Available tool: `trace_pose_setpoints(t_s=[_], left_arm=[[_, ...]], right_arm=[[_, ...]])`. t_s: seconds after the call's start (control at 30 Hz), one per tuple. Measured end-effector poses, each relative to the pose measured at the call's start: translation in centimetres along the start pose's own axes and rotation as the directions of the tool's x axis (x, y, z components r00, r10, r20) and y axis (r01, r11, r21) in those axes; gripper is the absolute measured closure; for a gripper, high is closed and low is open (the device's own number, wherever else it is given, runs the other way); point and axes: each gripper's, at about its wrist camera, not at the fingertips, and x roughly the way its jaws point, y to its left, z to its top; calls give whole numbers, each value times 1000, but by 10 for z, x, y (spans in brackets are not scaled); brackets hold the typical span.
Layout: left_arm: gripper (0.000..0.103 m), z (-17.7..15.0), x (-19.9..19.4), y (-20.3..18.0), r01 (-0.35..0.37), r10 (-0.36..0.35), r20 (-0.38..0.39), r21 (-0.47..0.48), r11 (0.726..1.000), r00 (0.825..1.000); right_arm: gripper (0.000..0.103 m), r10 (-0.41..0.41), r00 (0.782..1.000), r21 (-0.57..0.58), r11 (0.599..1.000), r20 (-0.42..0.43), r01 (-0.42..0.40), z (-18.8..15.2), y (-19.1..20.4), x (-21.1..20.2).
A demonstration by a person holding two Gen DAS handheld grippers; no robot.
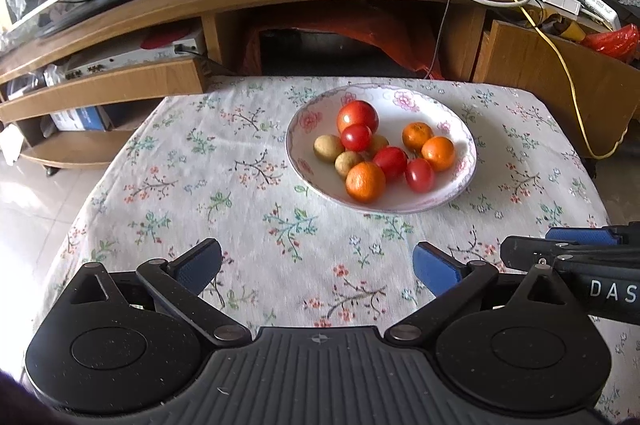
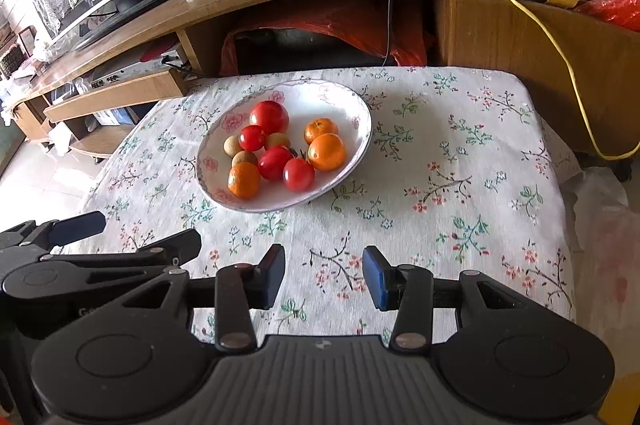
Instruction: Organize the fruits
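left tongs (image 1: 318,263) spread wide, nothing between the pads; right tongs (image 2: 324,275) parted less, also empty. both hover low over the cloth (image 2: 440,153), short of the bowl (image 2: 344,105). all fruit sits in the bowl: tomatoes (image 2: 270,116) red, oranges (image 2: 326,151) at the right and front, small brown fruit (image 2: 245,158) left. mixed heap fits sorting ahead or gathering done. any pick: take an outer piece, pads level, squeeze soft; round fruit rolls.
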Motion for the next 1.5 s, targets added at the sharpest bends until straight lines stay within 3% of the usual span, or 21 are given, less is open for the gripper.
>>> trace_pose_setpoints(t_s=[0.7, 1.5], left_arm=[[0, -25, -21, 0, 44, -45, -30, -13, 999, 999], [0, -54, -41, -3, 41, -39, -52, 40, 998, 998]], right_arm=[[60, -6, 1000, 3, 1000, 2, 6, -34, 3, -25], [60, -13, 1000, -12, 1000, -18, 13, -71, 11, -47]])
